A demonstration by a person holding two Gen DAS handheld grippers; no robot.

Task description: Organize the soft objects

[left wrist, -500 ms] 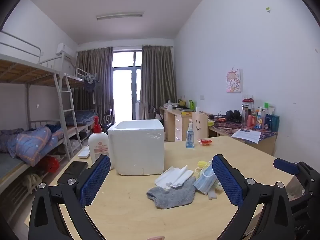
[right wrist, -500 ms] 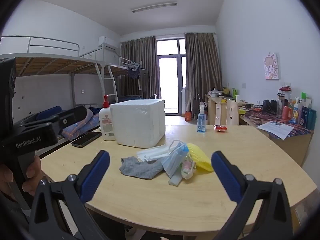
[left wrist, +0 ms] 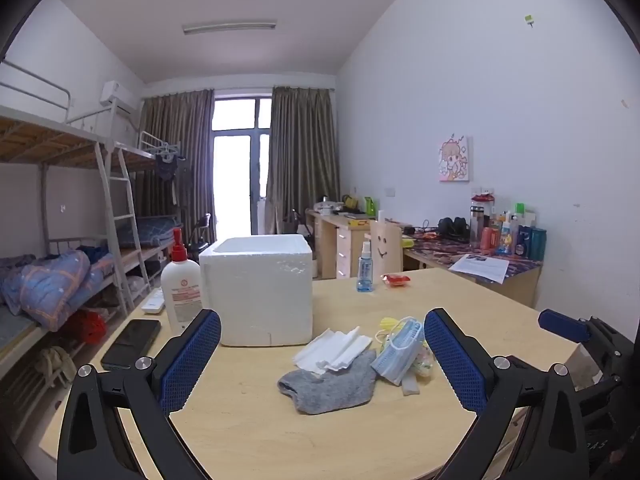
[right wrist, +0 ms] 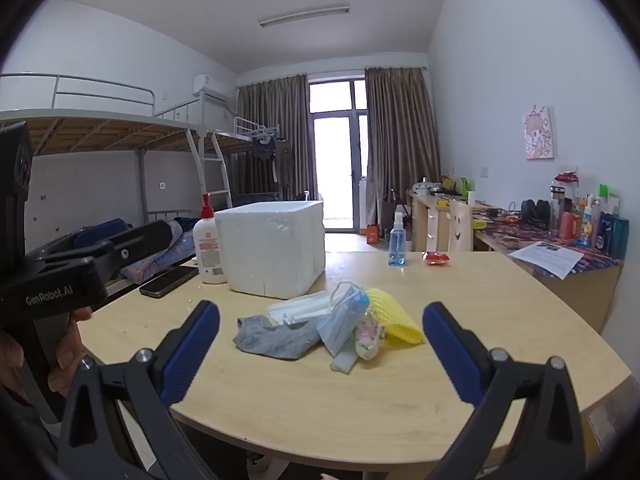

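Both the left gripper point(left wrist: 322, 354) and right gripper point(right wrist: 321, 346) were wide open, empty. One gray sock point(left wrist: 330, 386), one white box point(left wrist: 258, 286) and two bottles sat on the surface point(left wrist: 460, 292).

Both grippers share one build: black plastic arms with triangular cut-outs, silver round screws at the joints, and blue fingers with a dotted grip texture. In the right wrist view, the left gripper point(right wrist: 116, 240) carries white "GenRobot.AI" lettering on its black body, above the hand point(right wrist: 48, 360) around its handle.
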